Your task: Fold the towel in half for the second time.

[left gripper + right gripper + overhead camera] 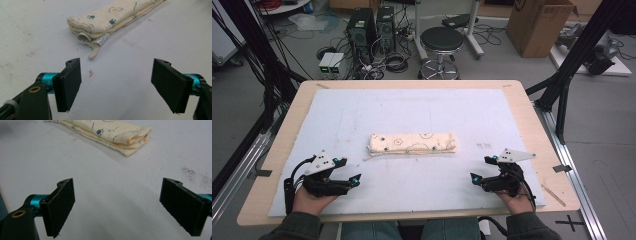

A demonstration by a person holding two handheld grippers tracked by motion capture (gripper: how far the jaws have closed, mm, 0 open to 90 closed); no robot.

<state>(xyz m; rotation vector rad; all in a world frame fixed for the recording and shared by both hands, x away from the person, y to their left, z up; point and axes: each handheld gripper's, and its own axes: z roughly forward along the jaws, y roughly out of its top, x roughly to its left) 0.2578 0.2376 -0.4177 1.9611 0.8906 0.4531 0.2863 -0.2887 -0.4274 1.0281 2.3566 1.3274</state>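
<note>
1. A wooden table (532, 115) fills the middle of the high view, covered almost edge to edge by a pale blue-white mat (412, 190) (probably there to give a plain, even work surface).
2. A folded cloth (412, 143), cream with small paw prints and fried-egg motifs, lies in the centre of the high view as a long narrow bundle running left to right. It rests flat on the mat, well apart from both grippers, about equally far from each, so either hand could reach an end.
3. The left gripper (351, 170) sits at the lower left of the high view, held low over the mat by a hand (309, 200). Its jaws are spread wide and hold nothing. In the left gripper view they frame the cloth's near end at the upper centre, where a white care label (100, 39) and a loose tie (94, 52) stick out.
4. The right gripper (481, 168) mirrors it at the lower right, jaws likewise wide apart and empty, aimed at the cloth's other end (upper centre of the right gripper view).
5. Both look poised to reach in, likely one per end.
</note>
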